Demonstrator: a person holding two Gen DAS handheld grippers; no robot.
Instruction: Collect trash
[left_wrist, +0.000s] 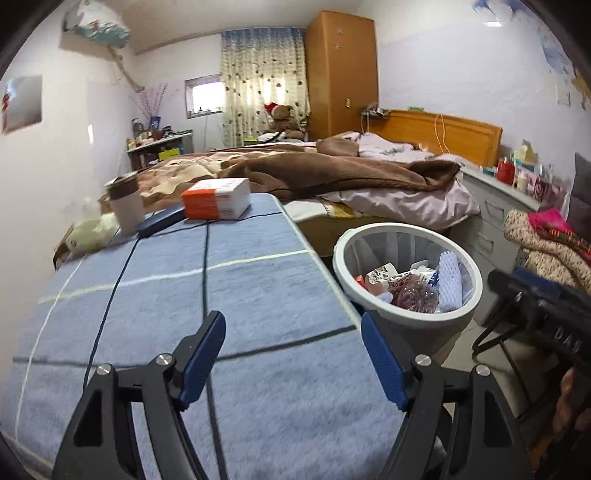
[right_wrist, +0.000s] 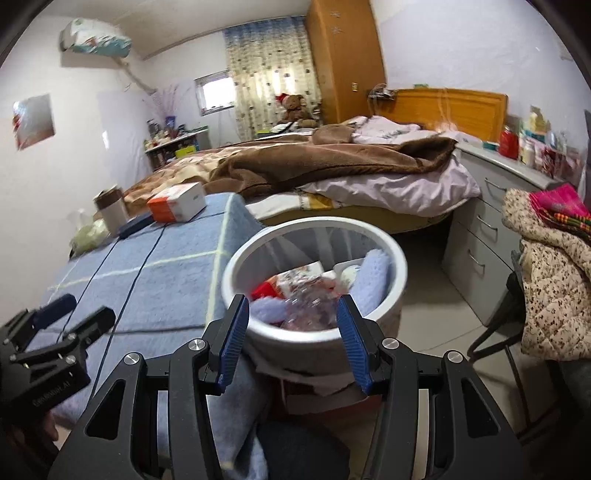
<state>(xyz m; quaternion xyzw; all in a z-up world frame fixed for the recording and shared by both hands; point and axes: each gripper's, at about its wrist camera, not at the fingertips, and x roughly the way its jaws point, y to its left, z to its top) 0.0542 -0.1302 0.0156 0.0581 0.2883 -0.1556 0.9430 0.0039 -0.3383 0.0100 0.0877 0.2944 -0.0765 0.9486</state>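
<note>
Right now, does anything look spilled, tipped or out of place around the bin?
Nothing stands out. The white bin stands upright beside the blue-covered table, its trash inside, and none shows on the visible floor. The orange-and-white box and cup sit upright on the table.

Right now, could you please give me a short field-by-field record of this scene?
surface: blue checked cloth over the table
on the surface: orange-and-white box, lidded cup, dark flat case
bin: white wastebasket beside the table, holding wrappers and a crushed plastic bottle
left gripper: jaws open, empty, over the cloth
right gripper: jaws open, empty, facing the bin
</note>
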